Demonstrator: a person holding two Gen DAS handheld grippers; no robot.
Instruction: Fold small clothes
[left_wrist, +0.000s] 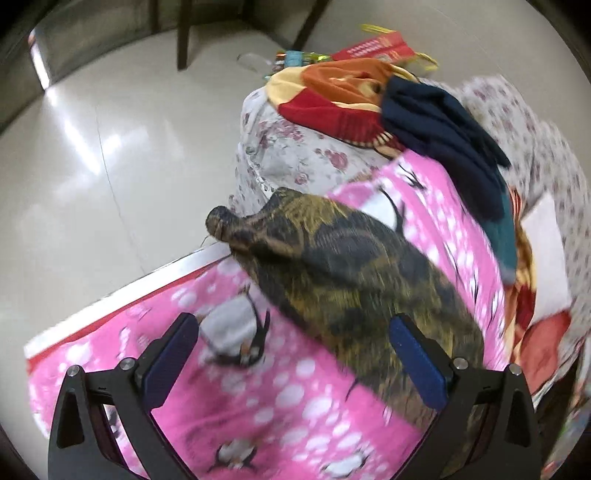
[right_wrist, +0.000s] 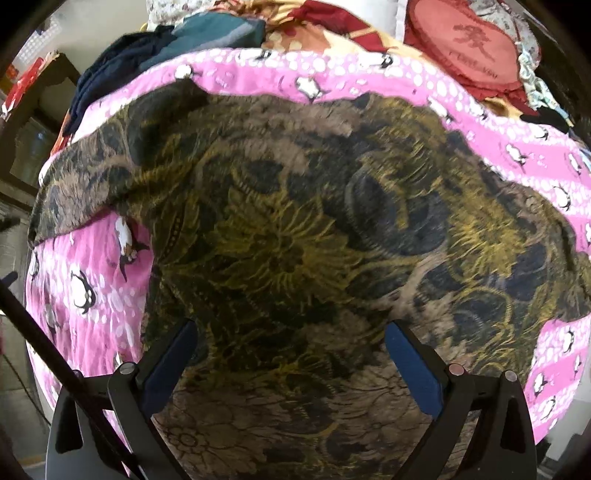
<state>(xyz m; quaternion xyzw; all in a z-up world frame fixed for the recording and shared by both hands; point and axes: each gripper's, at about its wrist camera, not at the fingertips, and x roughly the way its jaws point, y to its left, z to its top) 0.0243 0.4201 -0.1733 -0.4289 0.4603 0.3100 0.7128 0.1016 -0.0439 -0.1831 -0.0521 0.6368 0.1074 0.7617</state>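
Both grippers, left gripper (left_wrist: 291, 354) and right gripper (right_wrist: 290, 360), hover low with jaws released. A dark gold-patterned garment (left_wrist: 354, 280) lies on the pink penguin sheet (left_wrist: 258, 398), its long axis running lower right to centre left.

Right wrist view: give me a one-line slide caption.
Open right tongs poised above the olive-and-black patterned garment spread on a pink penguin-print sheet.

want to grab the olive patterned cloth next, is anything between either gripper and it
Nothing visible. The olive patterned garment lies uncovered on the pink penguin sheet. The right hand-held gripper is open directly over it, the left hand-held gripper open at its edge. The dark blue clothes sit farther back.
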